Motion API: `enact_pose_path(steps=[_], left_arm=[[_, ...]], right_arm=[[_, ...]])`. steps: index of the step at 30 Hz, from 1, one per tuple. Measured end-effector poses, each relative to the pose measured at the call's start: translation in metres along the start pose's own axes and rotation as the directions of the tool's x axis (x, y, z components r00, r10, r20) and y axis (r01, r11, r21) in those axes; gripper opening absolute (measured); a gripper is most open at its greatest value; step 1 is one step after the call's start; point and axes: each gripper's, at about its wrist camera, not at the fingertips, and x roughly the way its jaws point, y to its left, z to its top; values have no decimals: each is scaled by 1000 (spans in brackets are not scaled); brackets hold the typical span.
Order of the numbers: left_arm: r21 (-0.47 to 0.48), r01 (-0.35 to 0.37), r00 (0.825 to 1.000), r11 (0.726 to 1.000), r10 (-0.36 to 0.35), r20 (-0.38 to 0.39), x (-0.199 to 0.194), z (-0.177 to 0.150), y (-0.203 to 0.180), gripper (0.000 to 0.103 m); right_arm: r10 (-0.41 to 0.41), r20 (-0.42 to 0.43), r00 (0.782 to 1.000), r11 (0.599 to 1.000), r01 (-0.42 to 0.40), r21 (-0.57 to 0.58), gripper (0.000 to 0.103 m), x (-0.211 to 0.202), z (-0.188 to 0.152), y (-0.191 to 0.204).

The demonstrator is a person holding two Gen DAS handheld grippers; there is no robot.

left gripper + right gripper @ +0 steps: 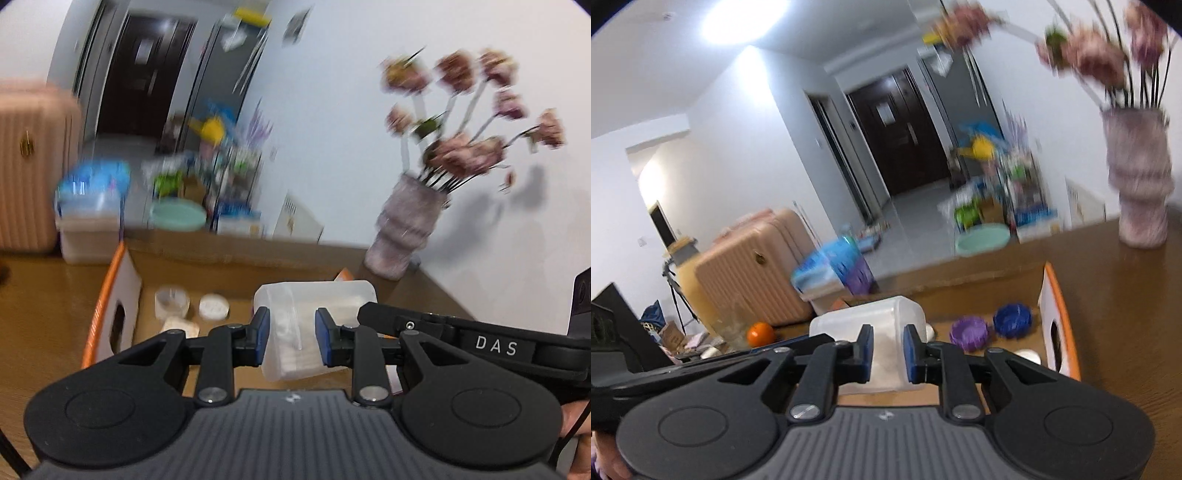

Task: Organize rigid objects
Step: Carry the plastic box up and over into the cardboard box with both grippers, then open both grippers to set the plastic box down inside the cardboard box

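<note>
A translucent white plastic container [314,299] hangs over an open cardboard box [118,280] with an orange rim. My left gripper [291,339] is shut on the container's near end, with its blue pads [263,332] pressed on both sides. In the right wrist view my right gripper [888,354] is shut on the same plastic container [864,321], gripping a narrow part of it. The right gripper's black body marked DAS [495,347] reaches in from the right in the left wrist view.
In the box lie small white jars [213,306], a purple round piece [969,332] and a blue one [1012,319]. A ribbed vase of flowers [1137,192] stands on the brown table [1115,295]. An orange [760,334] and a pink suitcase [746,269] are at the left.
</note>
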Motion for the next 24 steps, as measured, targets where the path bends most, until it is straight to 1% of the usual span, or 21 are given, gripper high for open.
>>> enact_pose_path(steps=[4, 8, 10, 12, 14, 20, 22, 24], left_arm=[[-37, -31, 995, 999, 27, -99, 43, -10, 22, 26], [-81, -46, 983, 996, 30, -182, 76, -21, 43, 26], [-85, -47, 980, 995, 29, -199, 85, -24, 49, 26], [-71, -64, 978, 995, 48, -202, 91, -25, 51, 26], [-76, -72, 979, 994, 56, -194, 93, -25, 52, 29], [-118, -68, 973, 991, 39, -228, 105, -15, 53, 33], [-119, -71, 973, 990, 43, -226, 100, -13, 53, 33], [-101, -82, 978, 991, 61, -202, 87, -11, 52, 39]], right_arm=[[-25, -110, 994, 999, 30, 40, 17, 47, -6, -21], [-46, -205, 978, 994, 64, 85, 17, 85, -19, -38], [-63, -239, 969, 991, 88, 96, 18, 97, -24, -42], [-71, -265, 962, 990, 100, 99, 19, 108, -28, -43], [-70, -267, 961, 990, 99, 96, 20, 112, -29, -46], [-101, -249, 963, 991, 119, 55, 20, 120, -25, -43], [-105, -248, 963, 992, 120, 47, 20, 118, -24, -43], [-125, -244, 962, 990, 138, 36, 21, 112, -22, -41]])
